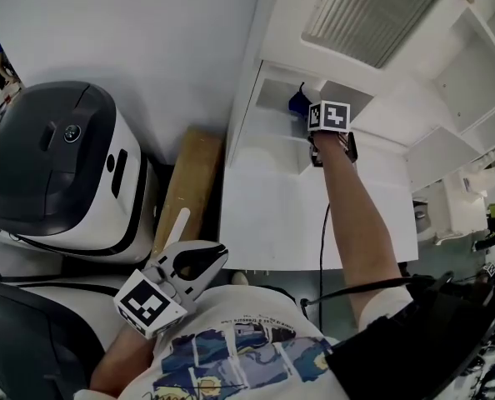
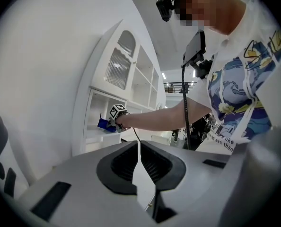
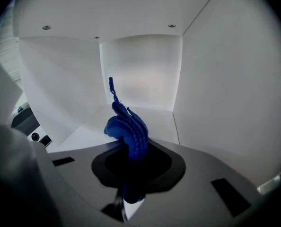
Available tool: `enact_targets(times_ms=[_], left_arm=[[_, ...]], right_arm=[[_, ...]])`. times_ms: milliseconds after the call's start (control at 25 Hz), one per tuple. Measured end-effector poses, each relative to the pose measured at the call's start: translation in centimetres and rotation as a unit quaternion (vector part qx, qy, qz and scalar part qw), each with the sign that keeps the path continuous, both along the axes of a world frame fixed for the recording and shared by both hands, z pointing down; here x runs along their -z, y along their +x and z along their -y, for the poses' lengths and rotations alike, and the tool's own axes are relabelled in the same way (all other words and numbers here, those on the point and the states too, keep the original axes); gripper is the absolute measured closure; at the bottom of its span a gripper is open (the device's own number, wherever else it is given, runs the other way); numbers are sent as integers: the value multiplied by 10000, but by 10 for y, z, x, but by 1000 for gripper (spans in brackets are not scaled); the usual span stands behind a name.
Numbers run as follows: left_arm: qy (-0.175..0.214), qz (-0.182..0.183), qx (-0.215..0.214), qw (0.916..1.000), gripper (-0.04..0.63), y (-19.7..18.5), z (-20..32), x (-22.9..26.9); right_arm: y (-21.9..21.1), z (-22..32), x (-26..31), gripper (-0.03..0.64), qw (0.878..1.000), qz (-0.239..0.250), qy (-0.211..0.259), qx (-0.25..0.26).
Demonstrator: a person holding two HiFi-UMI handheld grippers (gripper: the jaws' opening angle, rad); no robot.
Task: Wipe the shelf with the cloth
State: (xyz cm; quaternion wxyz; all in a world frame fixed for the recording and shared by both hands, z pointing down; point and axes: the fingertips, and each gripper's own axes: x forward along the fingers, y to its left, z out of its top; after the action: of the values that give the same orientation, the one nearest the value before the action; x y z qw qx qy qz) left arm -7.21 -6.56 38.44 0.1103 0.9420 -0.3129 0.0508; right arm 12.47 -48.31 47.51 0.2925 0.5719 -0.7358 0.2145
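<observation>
**A:** What is hidden or hard to make out?

**B:** The lower end of the blue cloth (image 3: 129, 132) is lost in the dark hollow between the jaws of the right gripper (image 3: 131, 157). In the head view that gripper's fingertips are covered by its marker cube, and only a small patch of cloth is seen beyond it. Whether the cloth touches the board of the shelf (image 3: 83, 129) cannot be told.

**A:** How are the jaws set?

**B:** The right gripper's jaws are closed onto the cloth, which is bunched between them. The left gripper (image 2: 139, 159) is held low by the person's chest, well apart from the shelf. Its jaws are brought together with nothing between them.

**A:** Where is the cloth, and how is it turned?

**B:** It is held inside a white shelf compartment. In the right gripper view its long axis is seen running upward from the jaws, and a thin tail at the far end is pointed toward the compartment's ceiling. A grey-and-white machine (image 1: 56, 173) and a wooden board (image 1: 191, 182) are seen left of the shelf unit.
</observation>
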Motion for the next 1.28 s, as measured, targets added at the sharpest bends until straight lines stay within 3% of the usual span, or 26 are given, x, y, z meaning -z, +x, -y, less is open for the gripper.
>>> enact_targets(times_ms=[280,920,1120,1280], left_arm=[[-41,13,77,10000,566,-9,-1,1],[-80,144,452,9988,566,-36,-6,-4],[-38,54,416,9991,566,-35,-9,-2],[-110,119,375,9992,566,-34,-11,-9]], right_arm=[[-16,-1,-10,549,9999,-38,-84,141],[-123,-15,-11,549,9941,419,-175,981],[-131,-18,-10,549,9927,568,-218,1044],[-123,-20,-2,549,9927,579,8,1061]])
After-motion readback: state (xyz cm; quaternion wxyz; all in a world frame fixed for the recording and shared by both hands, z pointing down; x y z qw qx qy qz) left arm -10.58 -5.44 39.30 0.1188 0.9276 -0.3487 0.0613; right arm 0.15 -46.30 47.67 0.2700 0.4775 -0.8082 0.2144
